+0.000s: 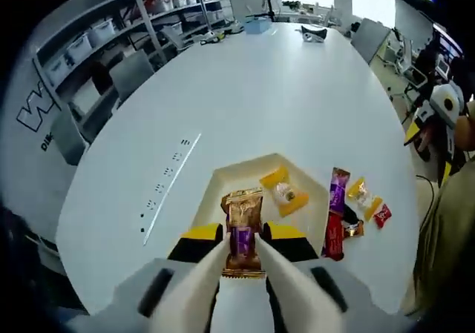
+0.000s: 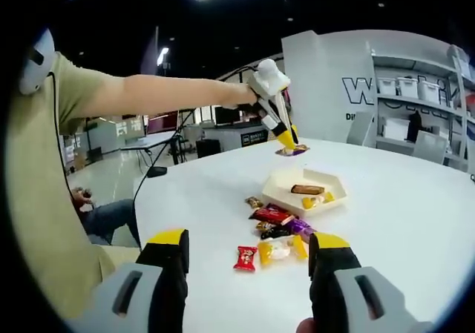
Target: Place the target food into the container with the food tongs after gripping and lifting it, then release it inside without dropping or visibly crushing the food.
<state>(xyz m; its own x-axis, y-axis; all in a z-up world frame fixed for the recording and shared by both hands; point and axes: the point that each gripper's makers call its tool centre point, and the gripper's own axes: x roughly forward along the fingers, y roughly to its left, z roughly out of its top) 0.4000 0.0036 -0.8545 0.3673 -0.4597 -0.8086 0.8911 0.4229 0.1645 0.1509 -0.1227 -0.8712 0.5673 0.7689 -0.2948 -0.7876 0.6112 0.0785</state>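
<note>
My left gripper point(image 1: 243, 236) is shut on white food tongs point(image 1: 202, 277), whose tips pinch a purple snack with gold ends point(image 1: 242, 250). The snack hangs above the cream container point(image 1: 223, 177), which holds a brown-gold bar point(image 1: 243, 208) and a yellow-wrapped candy point(image 1: 284, 192). In the right gripper view a person's arm holds the left gripper point(image 2: 269, 81) high. Its tongs point(image 2: 282, 125) carry the snack point(image 2: 292, 151) over the container point(image 2: 276, 187). My right gripper point(image 2: 249, 240) is open and holds nothing, low over the table's near edge.
Loose wrapped snacks lie beside the container: a purple bar point(image 1: 339, 188), a red bar point(image 1: 334, 238), a yellow candy point(image 1: 364, 194) and a small red candy point(image 2: 246, 257). The white table point(image 1: 282, 96) stretches far. Shelves point(image 1: 104, 33) and chairs stand behind it.
</note>
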